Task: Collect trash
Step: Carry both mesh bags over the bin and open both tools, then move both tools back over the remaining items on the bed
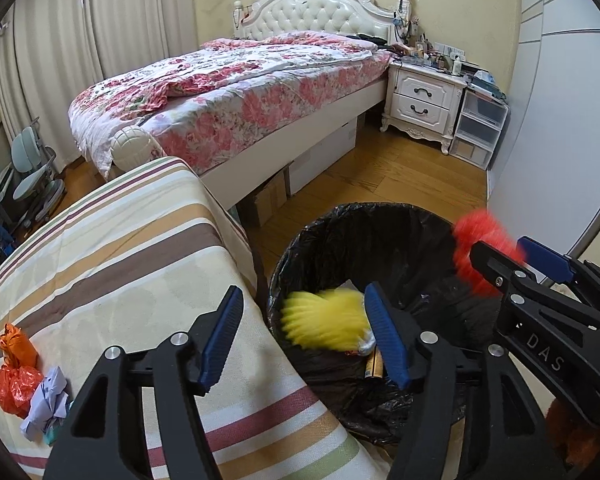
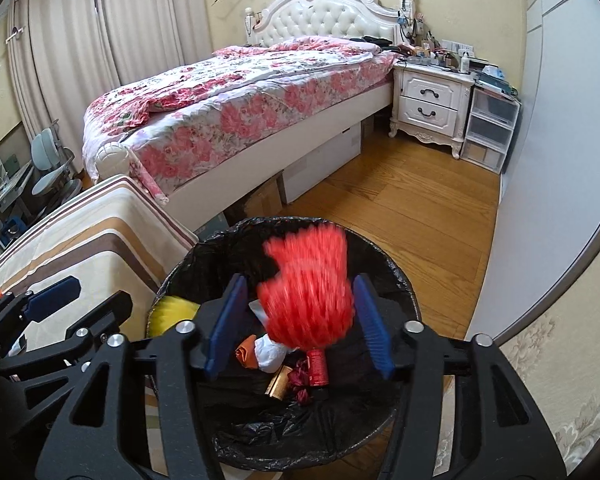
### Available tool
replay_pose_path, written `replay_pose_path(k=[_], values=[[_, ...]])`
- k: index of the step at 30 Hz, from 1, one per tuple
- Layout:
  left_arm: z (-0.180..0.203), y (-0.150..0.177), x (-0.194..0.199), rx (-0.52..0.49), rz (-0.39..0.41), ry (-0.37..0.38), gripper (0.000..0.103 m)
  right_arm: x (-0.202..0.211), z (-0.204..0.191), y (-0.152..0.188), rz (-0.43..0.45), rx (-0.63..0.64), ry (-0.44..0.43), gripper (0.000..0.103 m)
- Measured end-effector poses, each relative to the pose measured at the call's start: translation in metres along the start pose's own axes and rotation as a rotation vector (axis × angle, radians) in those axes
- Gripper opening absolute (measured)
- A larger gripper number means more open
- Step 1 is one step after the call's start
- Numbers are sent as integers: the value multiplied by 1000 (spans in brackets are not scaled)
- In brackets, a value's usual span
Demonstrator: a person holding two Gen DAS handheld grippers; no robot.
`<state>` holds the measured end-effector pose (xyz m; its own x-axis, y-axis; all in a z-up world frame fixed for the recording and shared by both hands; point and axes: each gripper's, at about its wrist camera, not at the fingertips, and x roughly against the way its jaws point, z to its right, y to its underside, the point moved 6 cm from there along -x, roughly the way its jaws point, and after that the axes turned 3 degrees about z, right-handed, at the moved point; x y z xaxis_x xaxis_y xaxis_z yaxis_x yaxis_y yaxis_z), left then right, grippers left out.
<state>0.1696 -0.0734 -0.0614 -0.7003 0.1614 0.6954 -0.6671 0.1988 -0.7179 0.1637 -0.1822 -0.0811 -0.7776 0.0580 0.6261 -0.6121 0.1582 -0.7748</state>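
Observation:
A trash bin [image 1: 364,210] [image 2: 300,222] lined with a black bag stands on the floor beside a striped bedcover [image 1: 120,248]. My left gripper [image 1: 304,336] [image 2: 84,308] is open over the bin's left rim. A blurred yellow crumpled piece [image 1: 324,320] [image 2: 172,310] lies loose between its pads, over the bin. My right gripper [image 2: 300,320] [image 1: 516,258] is open above the bin, with a blurred red crumpled piece [image 2: 308,292] [image 1: 476,248] loose between its pads. Inside the bin lie a red can [image 2: 318,364], a gold can [image 2: 280,384] and wads. An orange bag [image 1: 14,368] and crumpled pale paper [image 1: 48,404] rest on the cover.
A floral bed [image 1: 240,92] with boxes [image 1: 268,196] under it fills the back. A white nightstand [image 1: 424,100] and plastic drawers [image 1: 478,128] stand at the right. A grey wardrobe front [image 2: 540,160] runs along the right. A chair [image 1: 32,172] sits far left. Wooden floor [image 2: 400,208] lies beyond the bin.

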Motion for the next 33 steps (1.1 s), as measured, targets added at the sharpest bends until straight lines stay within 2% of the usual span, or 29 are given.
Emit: replay_pose_path(k=[4,15,23,33], values=[[-3,2,2,8,1,-14,68,0,3,2,-5,-8,7,55],[-22,5,22,32,24,-49,68,7,-1,6,-6,-16,1,59],[-57,17,46,87,30,-96,68,18,-33,8,-4,14,-53,59],[-120,36,84,188,47,-182,68,29,-86,14,-13,75,-136,60]])
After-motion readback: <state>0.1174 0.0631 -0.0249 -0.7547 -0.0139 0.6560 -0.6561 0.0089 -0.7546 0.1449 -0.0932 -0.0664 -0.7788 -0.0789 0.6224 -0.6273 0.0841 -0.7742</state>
